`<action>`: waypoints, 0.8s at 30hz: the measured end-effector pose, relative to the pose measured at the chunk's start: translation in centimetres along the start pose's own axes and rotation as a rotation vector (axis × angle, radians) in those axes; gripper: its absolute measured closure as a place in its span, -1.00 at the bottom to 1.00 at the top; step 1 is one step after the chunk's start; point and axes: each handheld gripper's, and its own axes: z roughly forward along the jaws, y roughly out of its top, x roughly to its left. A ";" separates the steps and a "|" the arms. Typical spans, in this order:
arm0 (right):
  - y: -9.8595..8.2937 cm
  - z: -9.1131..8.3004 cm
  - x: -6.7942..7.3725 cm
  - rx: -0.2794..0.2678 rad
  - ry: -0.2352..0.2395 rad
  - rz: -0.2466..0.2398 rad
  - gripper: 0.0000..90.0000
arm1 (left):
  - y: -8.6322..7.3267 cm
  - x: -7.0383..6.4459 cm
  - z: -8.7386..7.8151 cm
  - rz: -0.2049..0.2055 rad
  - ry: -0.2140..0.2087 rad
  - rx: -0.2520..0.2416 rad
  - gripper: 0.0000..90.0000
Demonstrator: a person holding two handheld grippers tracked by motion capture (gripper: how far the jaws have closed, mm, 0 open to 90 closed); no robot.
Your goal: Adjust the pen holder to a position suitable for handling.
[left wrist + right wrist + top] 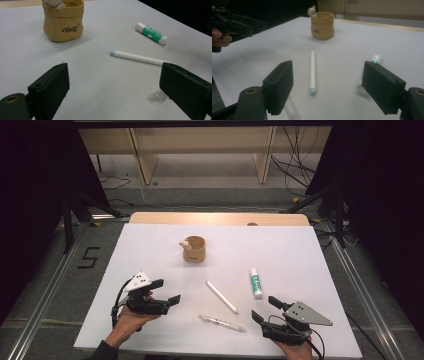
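We take the white pen (222,297) as the working item: it lies flat near the middle of the tabletop (150,240), running from about 11 to 5 o'clock, touching nothing. Just toward the near edge, at roughly 6 o'clock from it, lies a clear pen (222,323), and at 2 o'clock from it a glue stick (255,283) with a green label, apart from both. At 11 o'clock, well off, stands a tan fabric pot (194,249) with a small figure on its rim, upright. The right gripper (265,308) sits at 4 o'clock from the white pen, jaws spread wide, holding nothing; in the right gripper view the pen points straight up between those jaws. The left gripper (166,291) rests at 9 o'clock, jaws likewise spread and empty. Risks, as we judge them: the pen is round and may roll or skid away if one jaw meets it before the other; a low approach by the right gripper could sweep the clear pen, which lies close under its left jaw; a pinch near the tip may let the pen swing down.
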 end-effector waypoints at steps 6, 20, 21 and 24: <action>0.0 0.1 0.0 0.005 0.002 -0.001 -0.42 | 0.7 1.0 0.8 -0.022 0.026 0.014 -0.80; 0.0 0.1 0.0 0.010 0.004 0.005 -0.42 | 2.6 3.7 3.2 -0.086 0.099 0.065 -0.68; 0.0 0.1 0.0 0.010 0.004 0.004 -0.42 | 2.8 3.9 3.4 -0.094 0.103 0.064 -0.65; 0.0 0.1 0.1 0.009 0.004 0.003 -0.42 | 3.4 4.6 3.9 -0.097 0.124 0.062 -0.59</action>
